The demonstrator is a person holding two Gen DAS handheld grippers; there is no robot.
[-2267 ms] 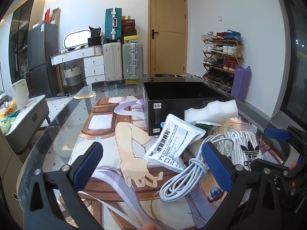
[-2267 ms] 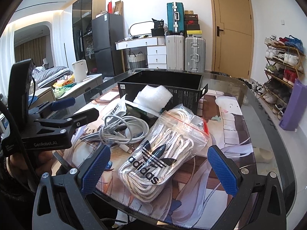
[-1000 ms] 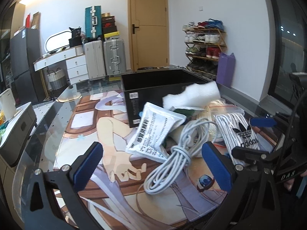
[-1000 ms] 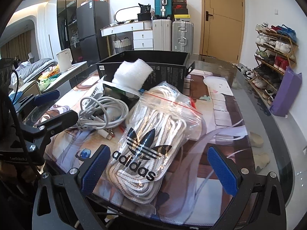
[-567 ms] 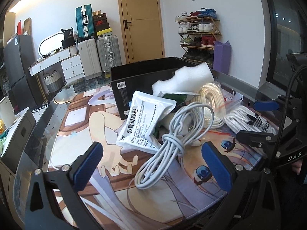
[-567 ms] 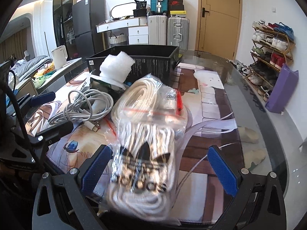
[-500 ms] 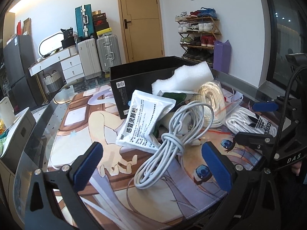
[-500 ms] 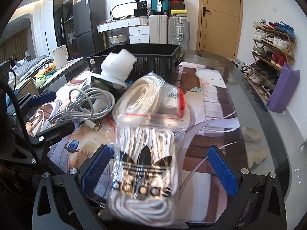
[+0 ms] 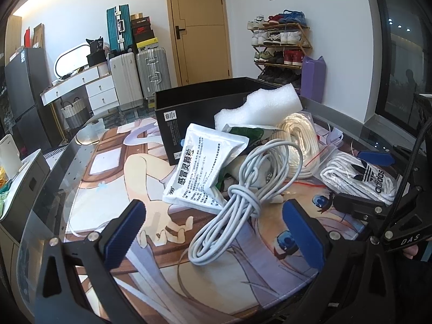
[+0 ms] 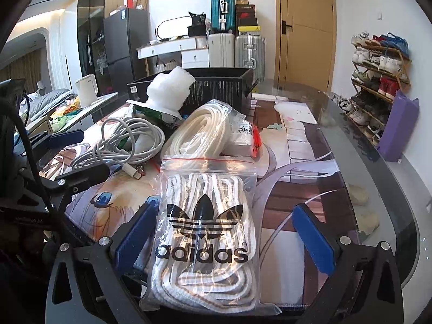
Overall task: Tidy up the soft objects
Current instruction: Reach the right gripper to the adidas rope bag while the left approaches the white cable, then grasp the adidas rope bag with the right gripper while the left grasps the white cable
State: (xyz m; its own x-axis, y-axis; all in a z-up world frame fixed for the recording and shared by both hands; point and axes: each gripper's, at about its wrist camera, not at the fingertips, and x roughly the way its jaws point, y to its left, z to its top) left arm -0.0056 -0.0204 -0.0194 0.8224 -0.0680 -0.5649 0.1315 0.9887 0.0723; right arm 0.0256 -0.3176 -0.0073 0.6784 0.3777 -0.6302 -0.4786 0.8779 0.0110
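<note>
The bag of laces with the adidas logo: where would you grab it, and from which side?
Probably across the middle of the bag of laces, at the logo, coming straight in from its near end. It lies flat and lengthwise between the open right gripper; the bundle inside is thick there, unlike the thin sealed strip at the far end.

You're seeing a bright, daylit room; glare sheens the glass worktop, fisheye bends and darkens every edge, and the near bag looks slightly soft.
</note>
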